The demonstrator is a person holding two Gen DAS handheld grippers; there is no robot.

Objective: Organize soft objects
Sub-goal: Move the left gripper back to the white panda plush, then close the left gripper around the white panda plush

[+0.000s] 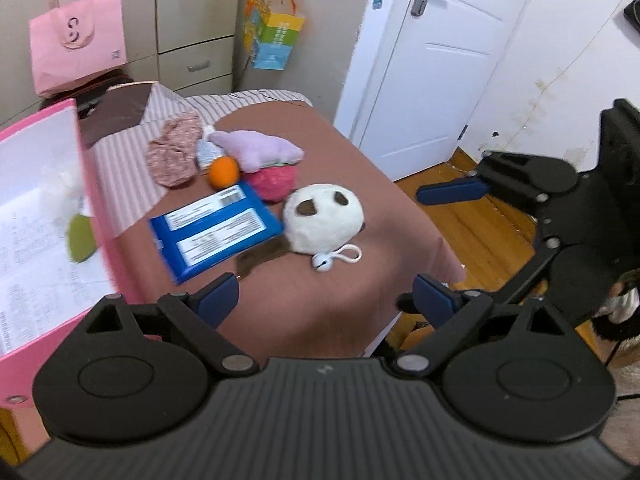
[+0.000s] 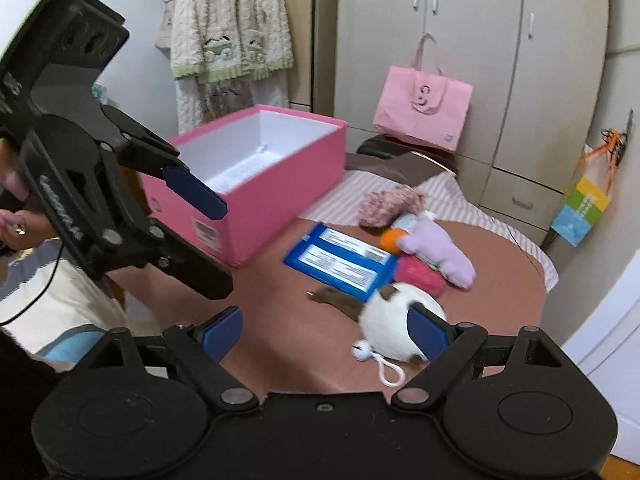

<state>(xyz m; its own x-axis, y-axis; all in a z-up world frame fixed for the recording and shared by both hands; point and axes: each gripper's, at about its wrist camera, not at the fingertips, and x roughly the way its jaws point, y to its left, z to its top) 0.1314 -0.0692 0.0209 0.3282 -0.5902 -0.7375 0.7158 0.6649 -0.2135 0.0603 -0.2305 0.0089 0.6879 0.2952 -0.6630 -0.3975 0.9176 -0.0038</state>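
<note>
While both grippers hang above the brown-covered desk (image 1: 320,300), neither holds anything: the left gripper (image 1: 324,296) has its jaws set wide apart over the near edge, and the right gripper (image 2: 324,332) likewise has its jaws spread, its right finger overlapping the white panda plush (image 2: 384,320) in the right wrist view (contact cannot be confirmed). That plush lies on the desk near the front right, a white keyring loop (image 1: 348,254) trailing from it. Just beside it lies a blue flat pack (image 1: 216,230) with white labels, and behind that a pink knitted ball (image 1: 274,184), an orange ball (image 1: 223,172), a lilac plush (image 1: 256,150) and a mottled pink knitted item (image 1: 174,154), clustered and touching one another. An open pink box (image 2: 256,184) stands at the left of the desk, on its surface. A pink tote bag (image 2: 422,108) rests against the wardrobe behind.
</note>
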